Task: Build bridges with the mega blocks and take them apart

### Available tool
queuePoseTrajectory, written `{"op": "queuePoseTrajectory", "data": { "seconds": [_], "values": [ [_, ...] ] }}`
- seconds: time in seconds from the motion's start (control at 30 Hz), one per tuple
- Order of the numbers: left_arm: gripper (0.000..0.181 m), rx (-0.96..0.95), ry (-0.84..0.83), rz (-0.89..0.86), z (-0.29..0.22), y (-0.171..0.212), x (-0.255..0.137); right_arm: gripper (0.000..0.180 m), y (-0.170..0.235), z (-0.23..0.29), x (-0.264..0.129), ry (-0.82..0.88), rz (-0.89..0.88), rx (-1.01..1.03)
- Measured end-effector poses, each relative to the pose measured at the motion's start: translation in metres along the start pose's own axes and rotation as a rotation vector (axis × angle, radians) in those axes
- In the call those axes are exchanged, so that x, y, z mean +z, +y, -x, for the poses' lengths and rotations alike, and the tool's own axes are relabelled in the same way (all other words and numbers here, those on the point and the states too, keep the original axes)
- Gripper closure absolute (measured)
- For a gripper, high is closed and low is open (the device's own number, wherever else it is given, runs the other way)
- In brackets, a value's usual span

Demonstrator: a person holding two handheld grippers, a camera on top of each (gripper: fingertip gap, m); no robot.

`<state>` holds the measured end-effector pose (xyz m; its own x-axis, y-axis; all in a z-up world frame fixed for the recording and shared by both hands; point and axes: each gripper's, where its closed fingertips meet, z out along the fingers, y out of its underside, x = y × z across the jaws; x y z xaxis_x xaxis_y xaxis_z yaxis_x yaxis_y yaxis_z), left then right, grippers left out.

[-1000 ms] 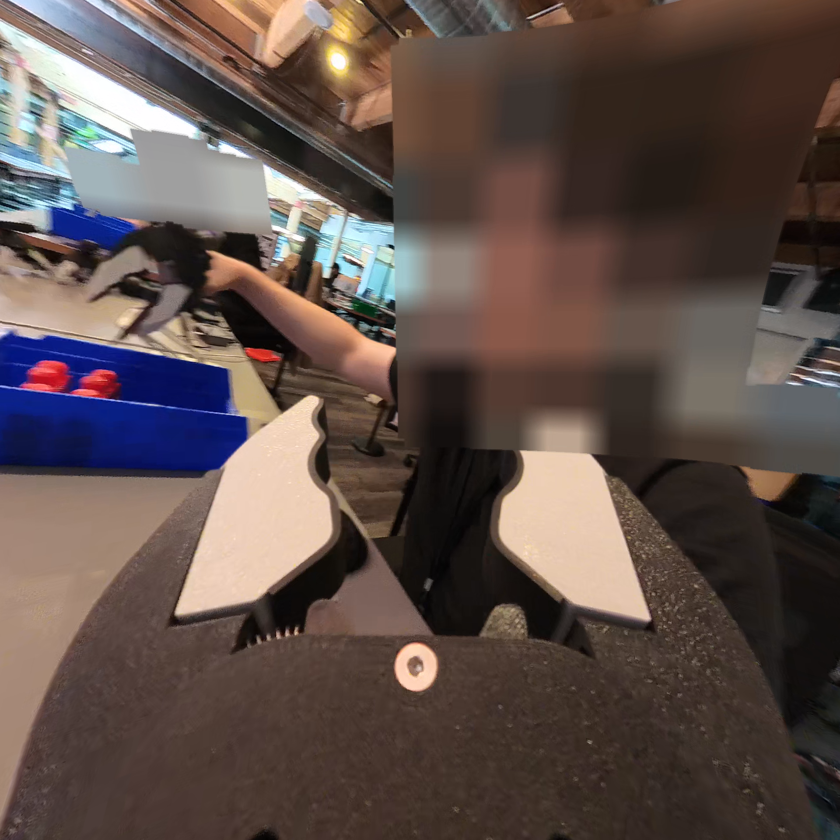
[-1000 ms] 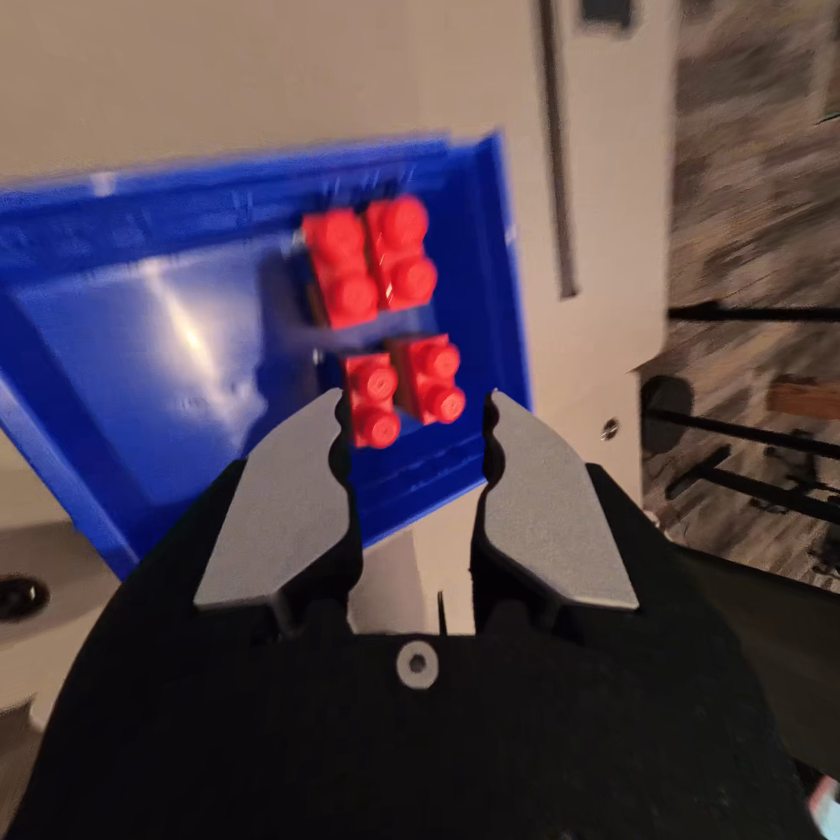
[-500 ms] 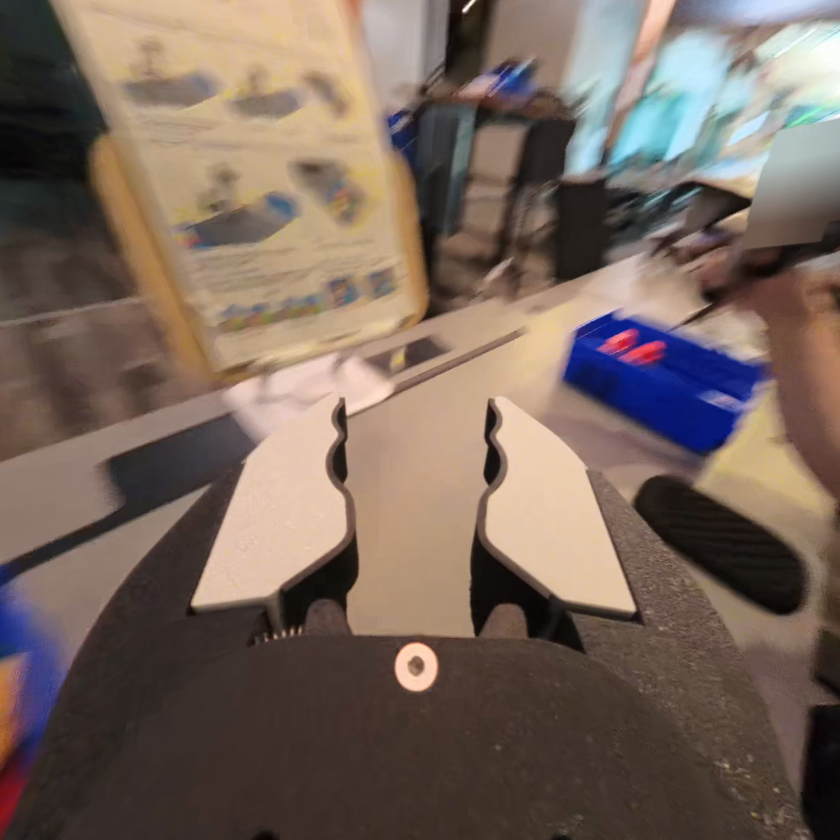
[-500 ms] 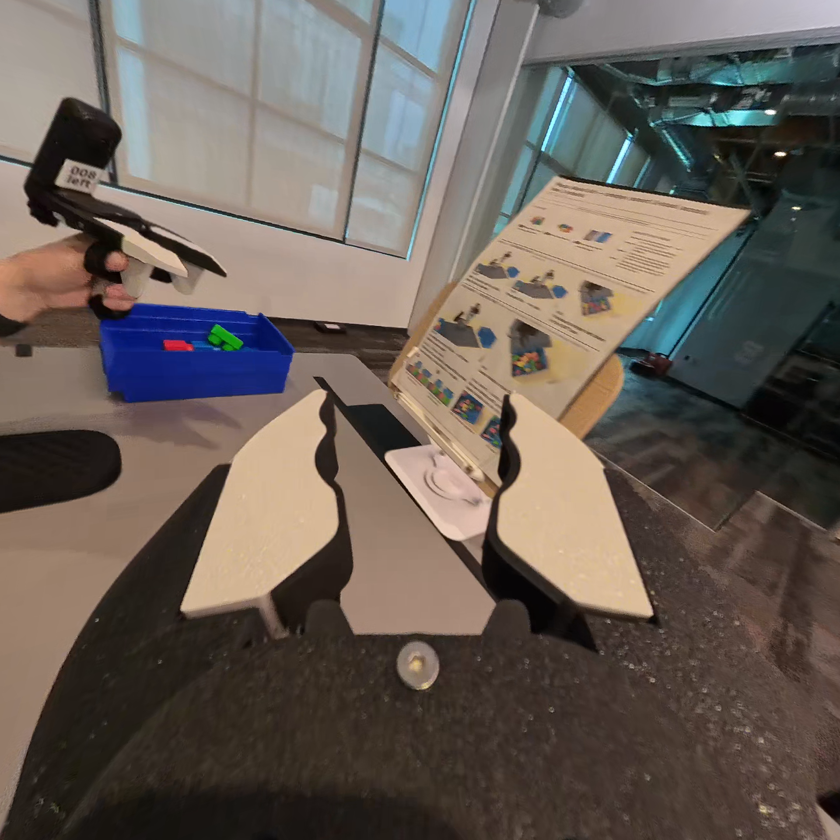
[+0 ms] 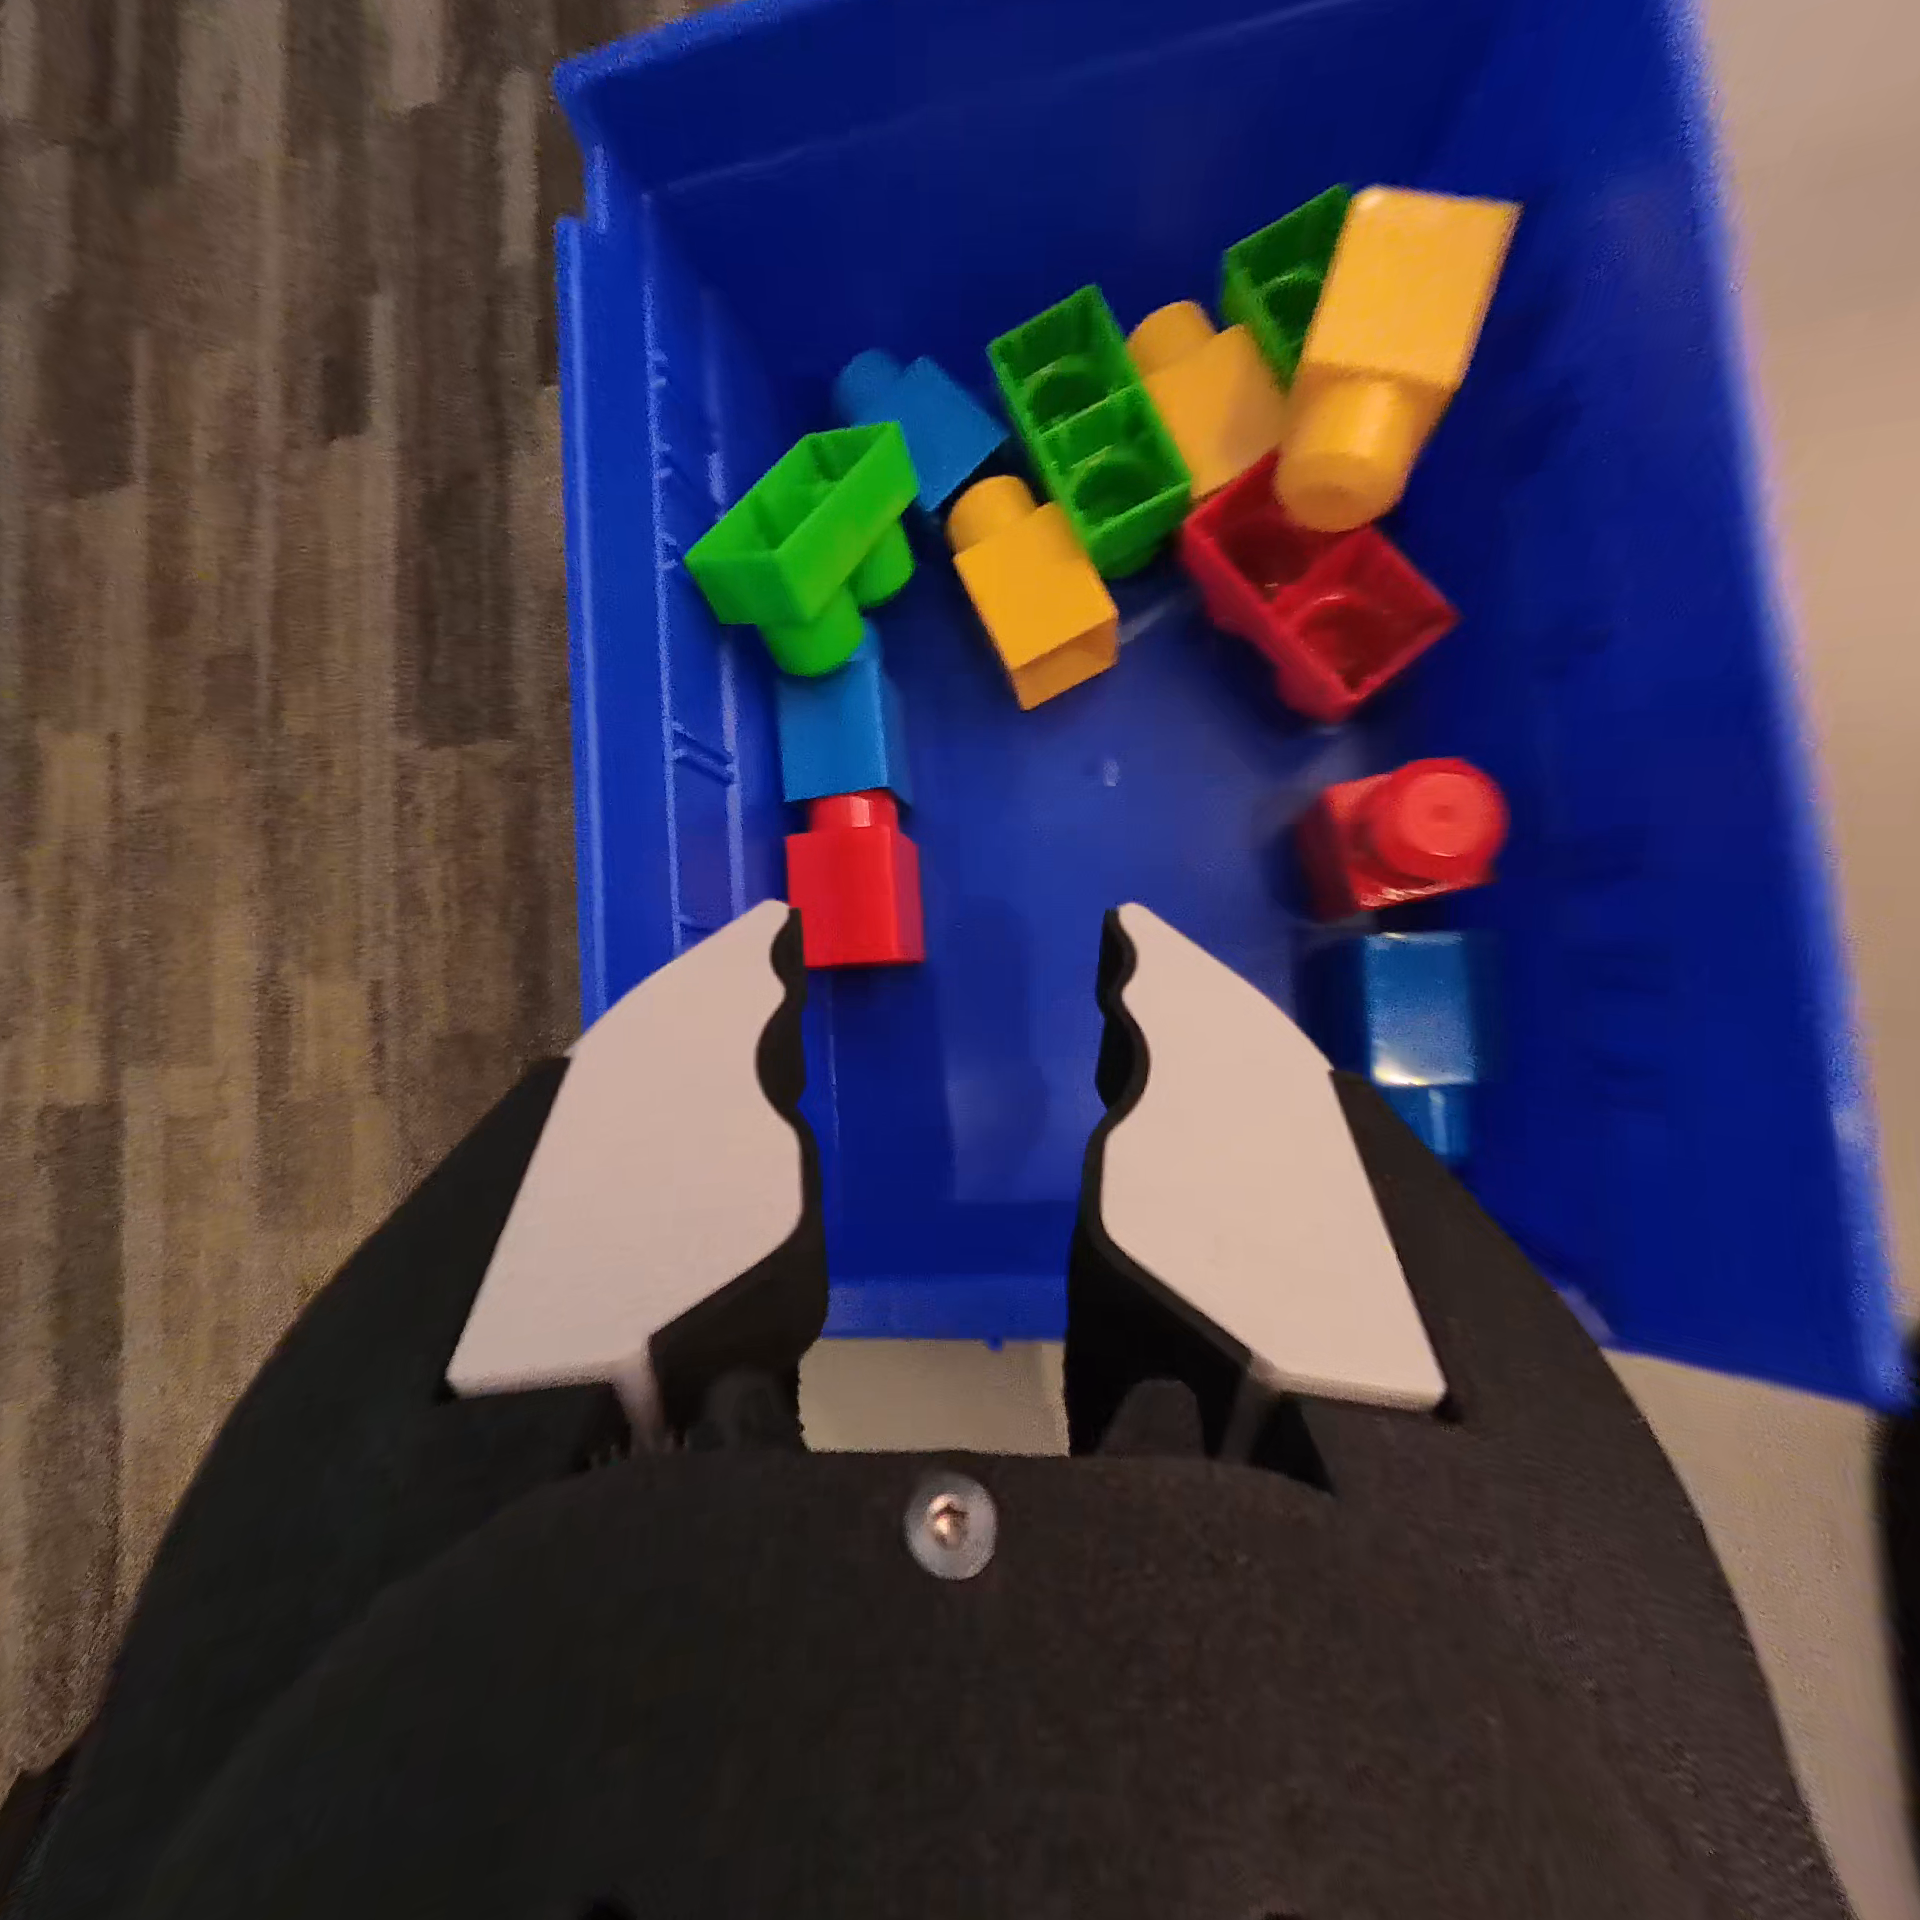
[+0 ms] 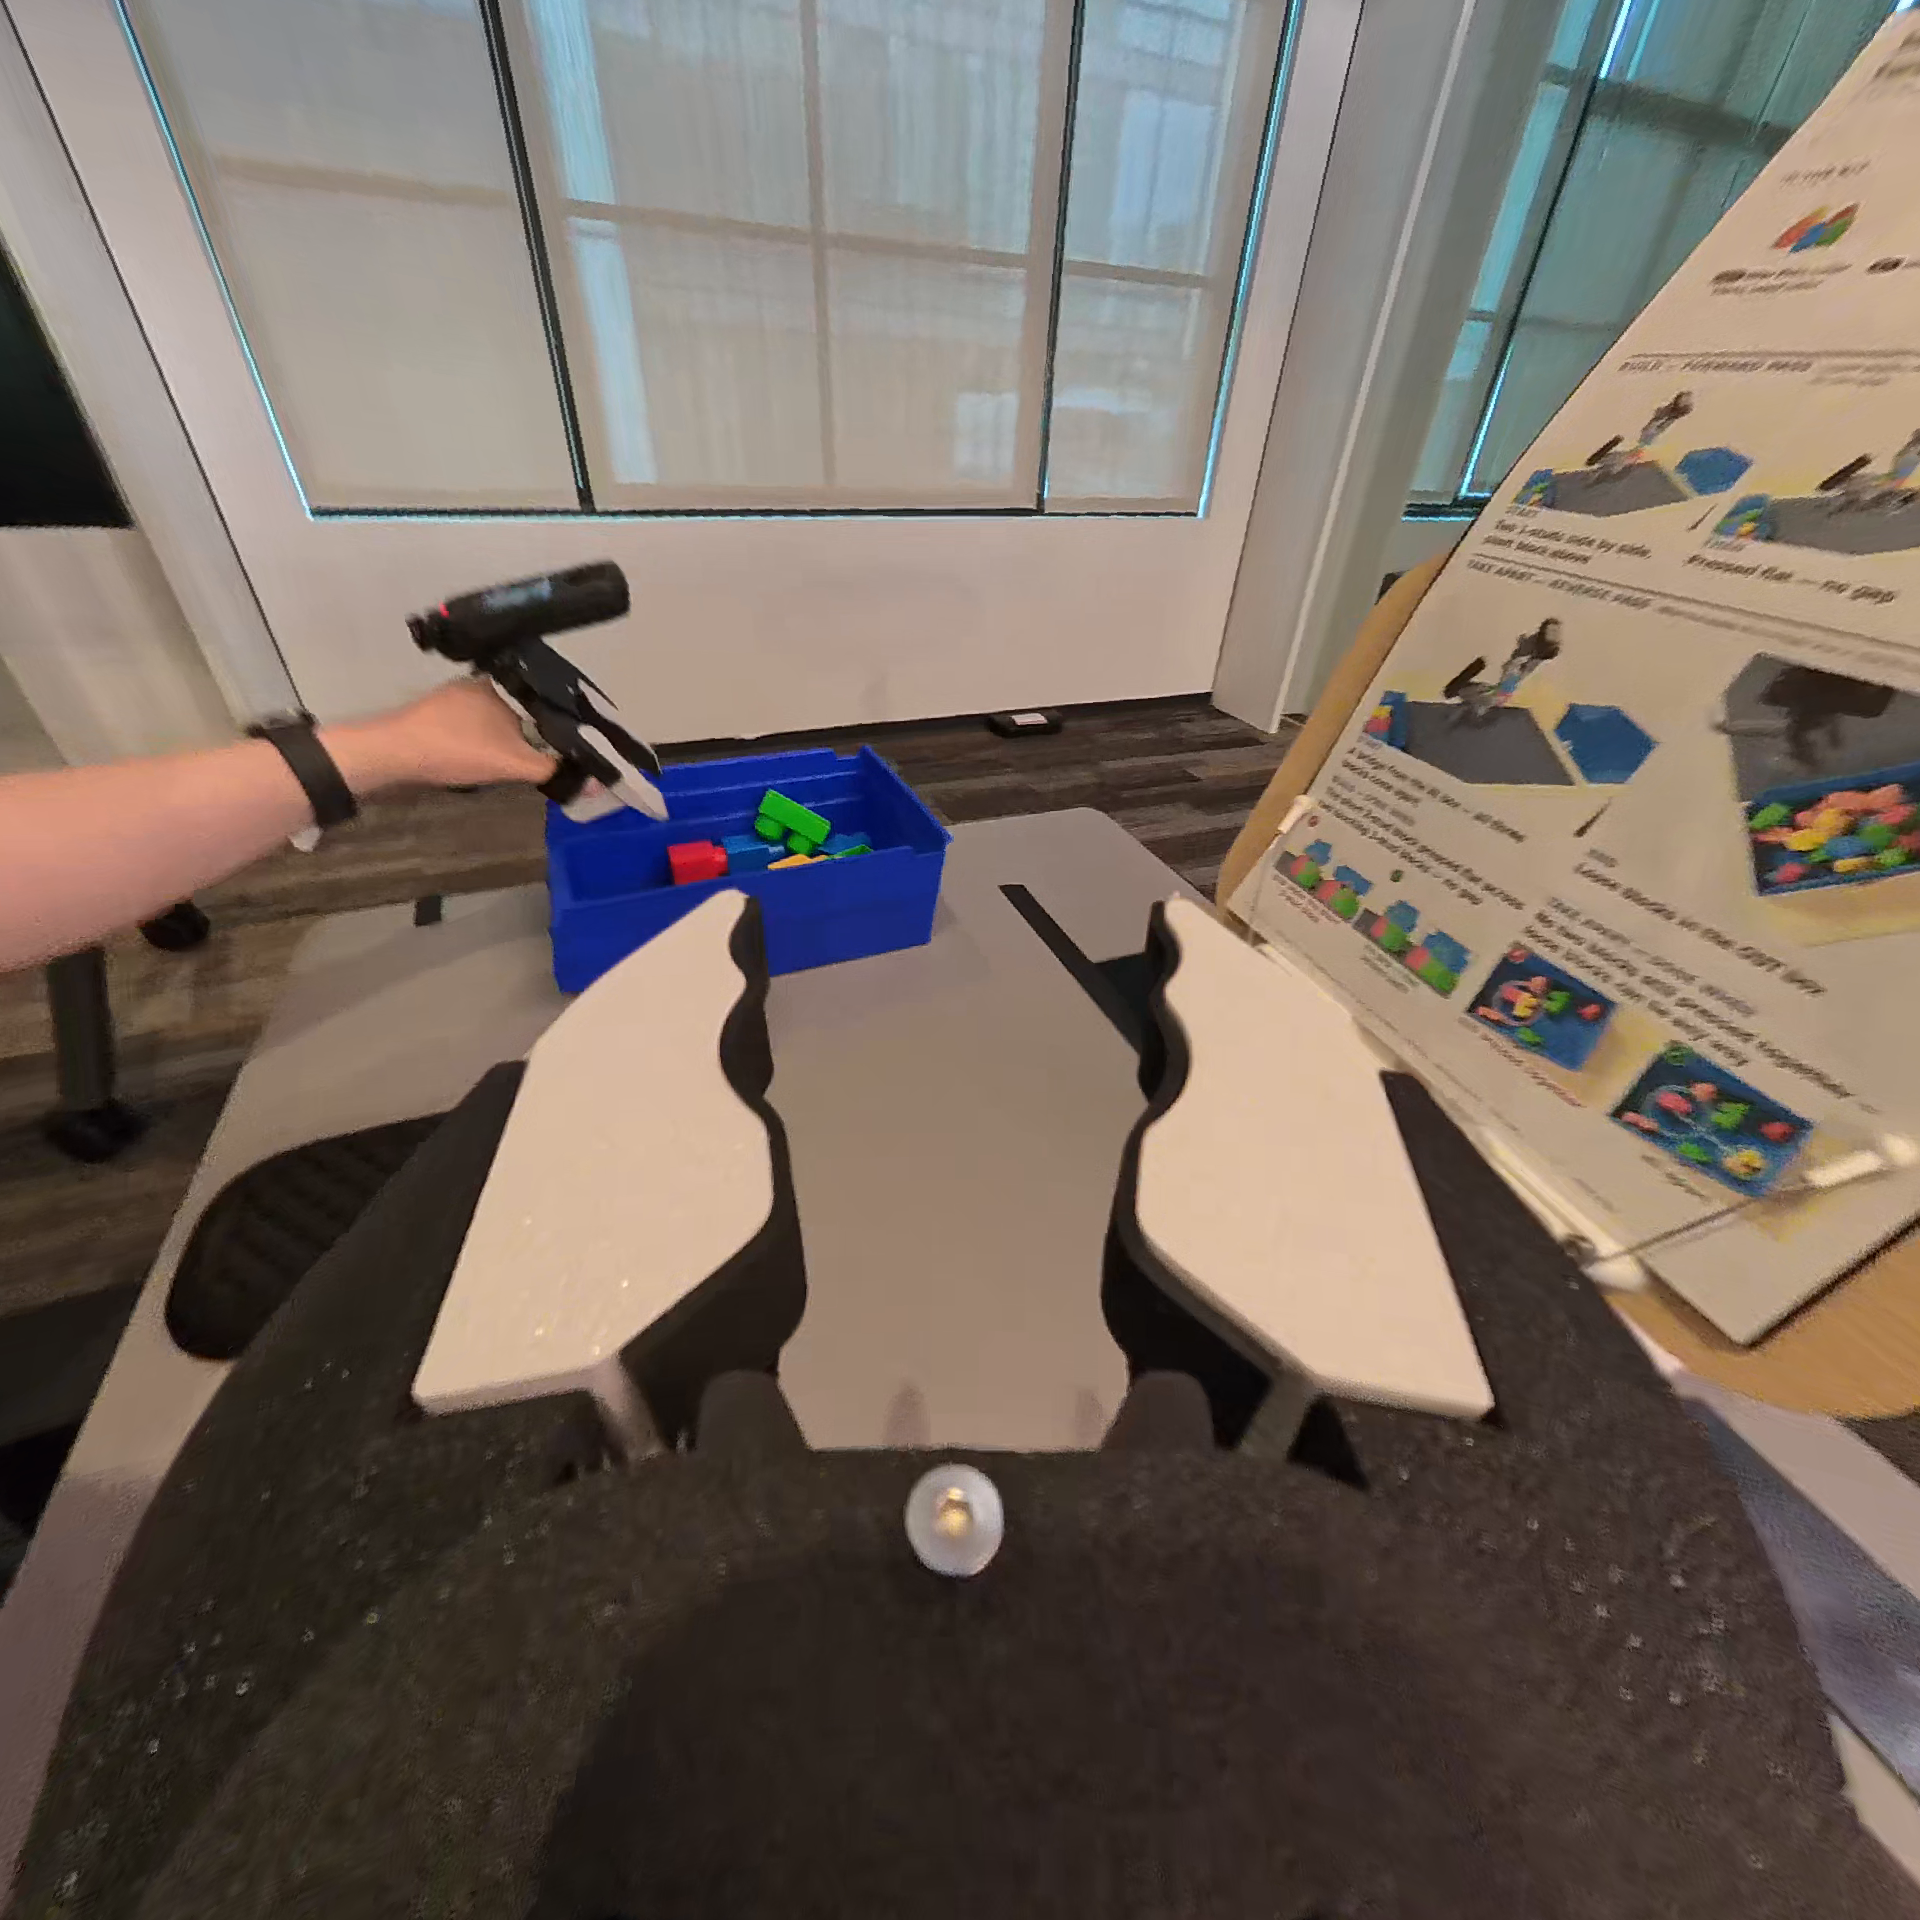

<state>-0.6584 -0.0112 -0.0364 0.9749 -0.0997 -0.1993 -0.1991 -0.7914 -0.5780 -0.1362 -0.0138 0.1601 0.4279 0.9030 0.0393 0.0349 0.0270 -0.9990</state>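
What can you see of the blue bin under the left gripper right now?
The blue bin is an open-topped rectangular tub of glossy plastic with ribbed inner walls. It sits on the grey table at its far edge, holding loose red, yellow, green and blue mega blocks bunched toward one end. The left gripper hovers over it, jaws open and empty.

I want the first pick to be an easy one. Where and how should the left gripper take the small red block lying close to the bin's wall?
Grip the small red block across its flat square body, not its round stud. It lies on its side, stud toward the blue block, so come straight down. The bin wall leaves little room for one finger. The left gripper is open.
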Motion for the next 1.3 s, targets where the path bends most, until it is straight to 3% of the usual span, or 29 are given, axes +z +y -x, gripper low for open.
{"op": "queuePoseTrajectory", "data": {
  "seconds": [0.33,0.47,0.67,0.77,0.93,1.13,1.2,1.3],
  "values": [
    [0.126,0.178,-0.269,0.139,0.025,0.029,0.062,0.112,0.04,-0.017,0.004,-0.033,0.031,0.096],
    [0.121,0.108,-0.264,0.117,0.028,0.026,0.075,0.114,0.045,-0.025,-0.002,-0.031,0.023,0.132],
    [0.128,0.118,-0.321,0.16,0.032,0.03,0.078,0.114,0.047,-0.032,-0.006,-0.02,0.024,0.138],
    [0.12,0.108,-0.287,0.216,0.023,0.042,0.085,0.114,0.05,-0.034,-0.007,-0.021,0.029,0.145],
    [0.12,0.105,-0.266,0.165,0.014,0.043,0.084,0.115,0.051,-0.037,-0.008,-0.022,0.025,0.165],
    [0.131,0.069,-0.191,0.114,-0.002,0.04,0.07,0.115,0.051,-0.04,-0.01,-0.017,0.021,0.167],
    [0.127,0.029,-0.234,0.078,0.01,0.033,0.066,0.115,0.051,-0.041,-0.01,-0.013,0.019,0.168],
    [0.122,-0.113,-0.168,0.128,0.012,0.035,0.077,0.115,0.053,-0.042,-0.01,-0.014,0.025,0.172]
  ]
}}
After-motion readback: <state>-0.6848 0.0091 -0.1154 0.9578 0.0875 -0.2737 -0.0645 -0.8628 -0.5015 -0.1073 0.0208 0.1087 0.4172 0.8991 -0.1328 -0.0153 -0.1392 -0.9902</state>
